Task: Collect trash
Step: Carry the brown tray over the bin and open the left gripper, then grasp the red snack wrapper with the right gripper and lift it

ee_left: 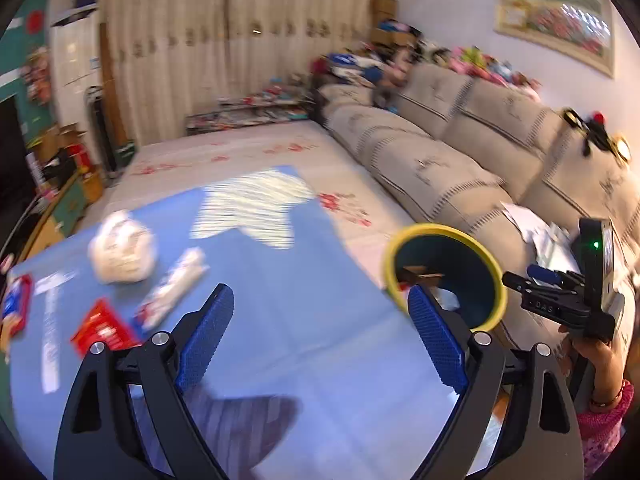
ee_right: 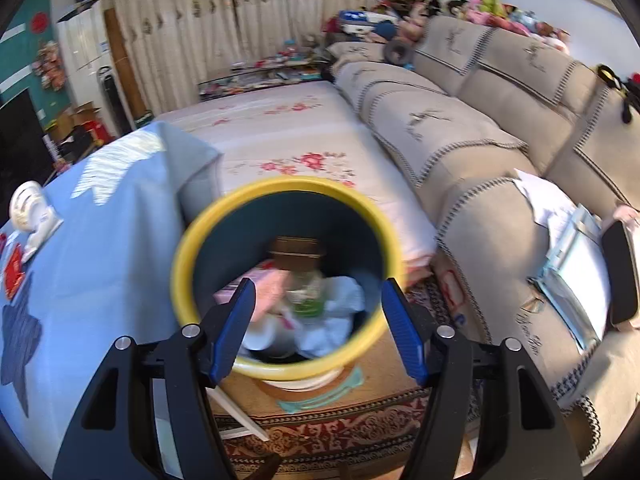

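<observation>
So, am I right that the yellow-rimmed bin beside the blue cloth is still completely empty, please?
Not quite: the yellow-rimmed bin does stand beside the blue cloth, but it is not empty. The right wrist view looks into it and shows several pieces of trash, among them pink and white wrappers.

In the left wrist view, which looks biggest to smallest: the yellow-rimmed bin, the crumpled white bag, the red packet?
1. Bin, though it sits nearer the camera.
2. White bag.
3. Red packet, partly hidden by the claw, so unsure.

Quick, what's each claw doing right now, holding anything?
Left claw: open, empty, above the blue cloth.
Right claw: open, empty, over the yellow-rimmed bin.
</observation>
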Motion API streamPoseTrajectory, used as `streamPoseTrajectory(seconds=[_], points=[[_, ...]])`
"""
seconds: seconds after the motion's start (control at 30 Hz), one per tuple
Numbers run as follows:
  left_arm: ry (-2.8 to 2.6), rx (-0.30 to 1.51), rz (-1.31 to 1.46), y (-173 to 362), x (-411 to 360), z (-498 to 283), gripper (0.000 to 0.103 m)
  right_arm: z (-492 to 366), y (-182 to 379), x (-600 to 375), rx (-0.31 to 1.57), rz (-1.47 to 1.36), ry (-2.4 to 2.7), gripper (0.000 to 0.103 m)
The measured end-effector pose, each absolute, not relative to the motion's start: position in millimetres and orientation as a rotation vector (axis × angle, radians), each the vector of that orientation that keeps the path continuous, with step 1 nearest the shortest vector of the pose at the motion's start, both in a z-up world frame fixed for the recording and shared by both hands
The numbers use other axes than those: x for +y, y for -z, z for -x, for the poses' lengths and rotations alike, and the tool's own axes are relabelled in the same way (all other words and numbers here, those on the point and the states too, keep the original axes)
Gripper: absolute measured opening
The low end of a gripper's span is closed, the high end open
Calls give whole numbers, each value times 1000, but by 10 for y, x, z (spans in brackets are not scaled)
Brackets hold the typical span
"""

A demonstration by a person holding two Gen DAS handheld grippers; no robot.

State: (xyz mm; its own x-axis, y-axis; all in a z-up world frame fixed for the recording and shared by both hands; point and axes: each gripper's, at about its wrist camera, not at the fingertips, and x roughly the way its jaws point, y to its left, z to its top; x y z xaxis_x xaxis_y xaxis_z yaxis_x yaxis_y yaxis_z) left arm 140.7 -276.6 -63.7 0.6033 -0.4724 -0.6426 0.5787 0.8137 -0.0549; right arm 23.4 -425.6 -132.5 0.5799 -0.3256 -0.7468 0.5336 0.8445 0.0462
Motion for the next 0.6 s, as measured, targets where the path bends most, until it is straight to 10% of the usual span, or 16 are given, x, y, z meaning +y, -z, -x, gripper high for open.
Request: streamPoseTrajectory(seconds=[0.6], points=[[88,642,41,713,199,-1014,92,-1903,1126,-1427,845,-65,-180,62]])
